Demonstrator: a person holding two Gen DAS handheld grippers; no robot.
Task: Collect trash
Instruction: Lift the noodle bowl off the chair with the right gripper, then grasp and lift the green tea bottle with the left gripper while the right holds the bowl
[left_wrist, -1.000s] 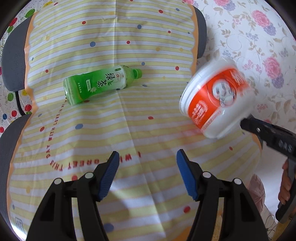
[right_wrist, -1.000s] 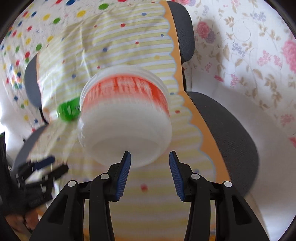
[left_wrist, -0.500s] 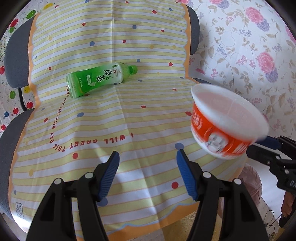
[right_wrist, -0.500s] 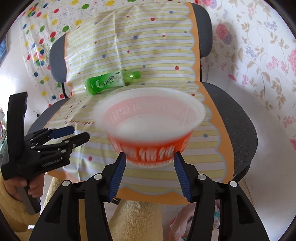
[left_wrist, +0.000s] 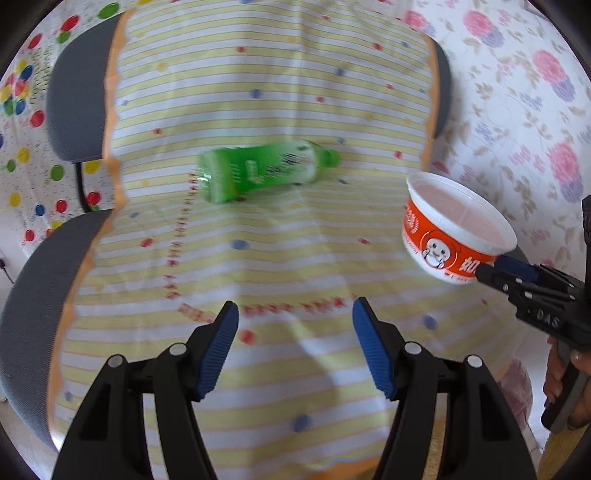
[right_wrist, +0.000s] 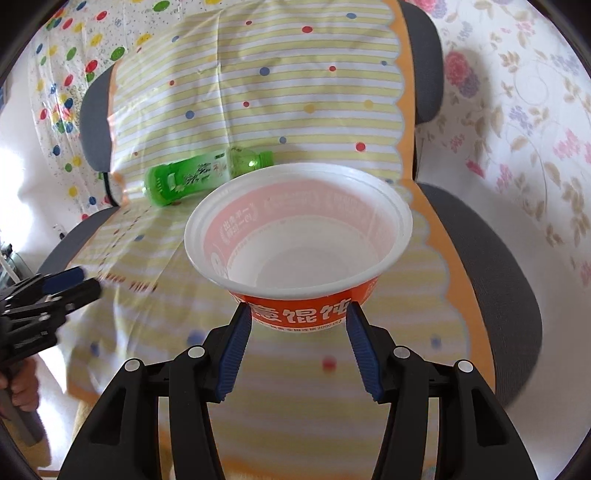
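My right gripper is shut on an empty orange and white paper bowl, held upright above the chair seat. The bowl and the right gripper also show at the right of the left wrist view. A green tea bottle lies on its side at the back of the seat, cap to the right; it shows in the right wrist view too. My left gripper is open and empty, above the seat's front half, short of the bottle.
A grey office chair is draped with a yellow striped dotted cloth. A floral cloth hangs at the right, a dotted one at the left. A pinkish bag sits low beside the chair.
The right gripper has turned the bowl from tipped over to upright and drawn it back from the seat. The left gripper has moved closer to the bottle.
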